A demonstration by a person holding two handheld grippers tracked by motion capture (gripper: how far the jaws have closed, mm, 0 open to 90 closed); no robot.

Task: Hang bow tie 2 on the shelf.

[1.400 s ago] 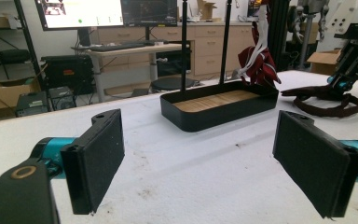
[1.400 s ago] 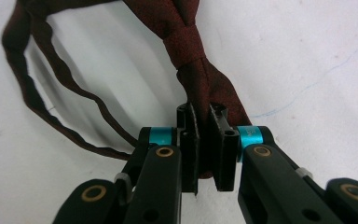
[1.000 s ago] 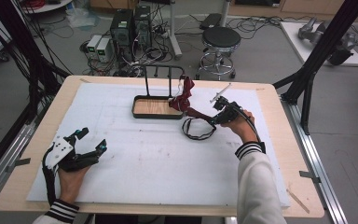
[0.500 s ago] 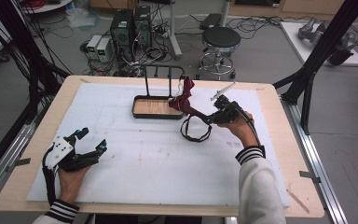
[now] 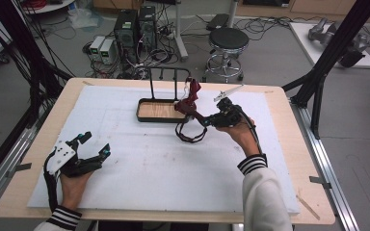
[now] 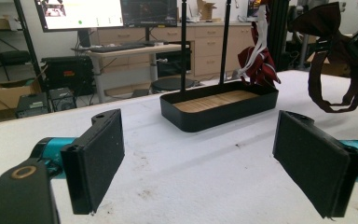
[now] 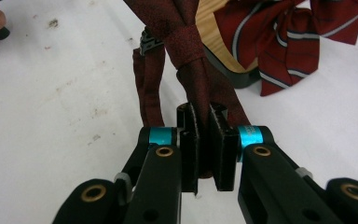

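At the near left of the counter (image 5: 125,192) the left tongs (image 5: 90,151) rested low over the white mat with their jaws spread wide and nothing between them. Farther on, right of centre, the right tongs (image 7: 204,140) were pressed together on a dark red bow tie (image 7: 186,42), held clear of the mat with its strap loop hanging below. Just beyond stood the black tray (image 5: 147,117) with a wooden floor, and a striped tie (image 7: 279,42) hung from its rack.
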